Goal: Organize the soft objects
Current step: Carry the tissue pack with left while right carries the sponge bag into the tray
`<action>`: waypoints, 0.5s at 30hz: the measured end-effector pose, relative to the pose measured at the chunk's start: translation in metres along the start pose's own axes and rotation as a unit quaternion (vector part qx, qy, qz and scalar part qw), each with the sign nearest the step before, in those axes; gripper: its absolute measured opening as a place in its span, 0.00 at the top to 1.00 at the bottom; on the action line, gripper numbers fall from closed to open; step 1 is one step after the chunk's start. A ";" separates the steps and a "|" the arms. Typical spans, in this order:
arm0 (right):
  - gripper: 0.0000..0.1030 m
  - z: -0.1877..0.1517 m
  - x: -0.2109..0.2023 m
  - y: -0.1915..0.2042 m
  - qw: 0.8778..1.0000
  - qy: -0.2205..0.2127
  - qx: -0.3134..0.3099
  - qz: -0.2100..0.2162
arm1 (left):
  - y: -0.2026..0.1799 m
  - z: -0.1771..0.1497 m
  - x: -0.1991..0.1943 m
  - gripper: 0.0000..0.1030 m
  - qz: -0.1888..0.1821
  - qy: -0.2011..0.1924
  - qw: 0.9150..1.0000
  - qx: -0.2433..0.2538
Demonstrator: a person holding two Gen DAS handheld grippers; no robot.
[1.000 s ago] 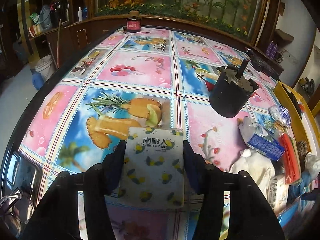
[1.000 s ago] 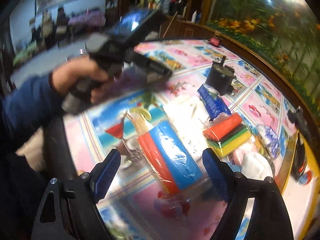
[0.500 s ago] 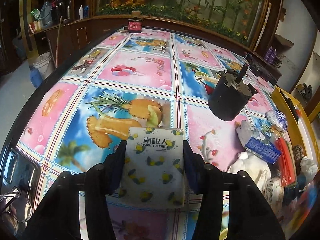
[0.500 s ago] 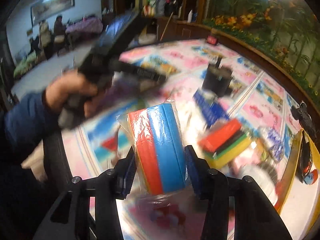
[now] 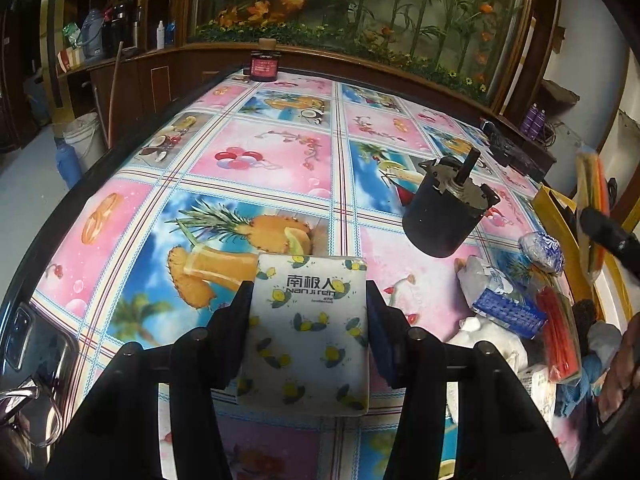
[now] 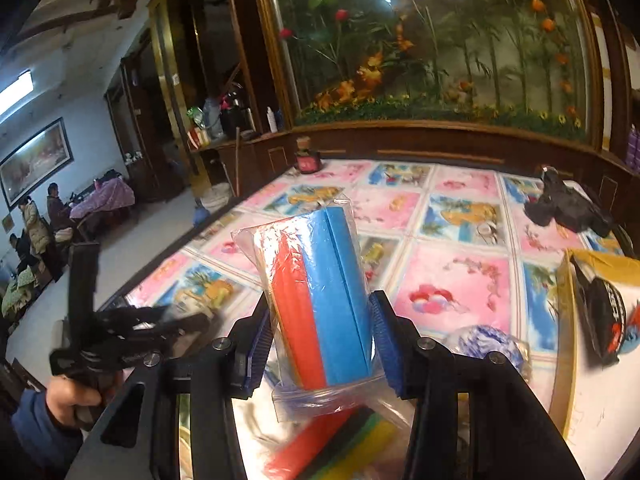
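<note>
Lemon-print tissue pack (image 5: 308,332) clamped in left hand-held gripper (image 5: 307,328) low over tabletop (image 5: 260,152); bagged red/blue sponges (image 6: 320,304) clamped in right hand-held gripper (image 6: 318,344), raised above tabletop; black motor (image 5: 440,216) beside.

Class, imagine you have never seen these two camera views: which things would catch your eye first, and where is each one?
First, the bagged red and blue sponges gripped upright by the right gripper, raised above the table. Next, the lemon-print tissue pack clamped in the left gripper, low over the bright fruit-print tablecloth. Behind it, a black motor stands on the cloth, before a big planted glass display.
</note>
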State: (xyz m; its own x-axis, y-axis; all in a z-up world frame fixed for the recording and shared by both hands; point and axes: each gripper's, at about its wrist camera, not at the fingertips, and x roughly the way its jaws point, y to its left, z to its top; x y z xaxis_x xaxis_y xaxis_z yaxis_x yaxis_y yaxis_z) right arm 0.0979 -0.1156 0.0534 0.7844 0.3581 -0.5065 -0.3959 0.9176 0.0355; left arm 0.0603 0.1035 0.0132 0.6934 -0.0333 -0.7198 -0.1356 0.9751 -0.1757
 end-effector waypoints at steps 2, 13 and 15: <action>0.55 -0.004 0.000 -0.015 1.000 -0.005 0.001 -0.003 | -0.001 0.000 -0.001 0.51 -0.007 -0.002 1.000 -0.001; 0.55 -0.013 -0.047 -0.078 0.996 -0.038 0.074 0.022 | -0.020 -0.002 -0.014 0.51 -0.046 -0.026 0.998 0.028; 0.55 -0.012 -0.057 -0.084 0.995 -0.045 0.083 0.019 | -0.026 -0.004 -0.016 0.51 -0.056 -0.027 0.998 0.028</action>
State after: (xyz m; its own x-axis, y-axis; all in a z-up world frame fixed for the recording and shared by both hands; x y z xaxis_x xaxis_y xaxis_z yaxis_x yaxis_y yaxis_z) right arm 0.0808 -0.2149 0.0693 0.8132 0.3993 -0.4234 -0.3467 0.9167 0.1987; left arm 0.0502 0.0774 0.0267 0.7387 -0.1317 -0.6610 -0.0171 0.9767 -0.2138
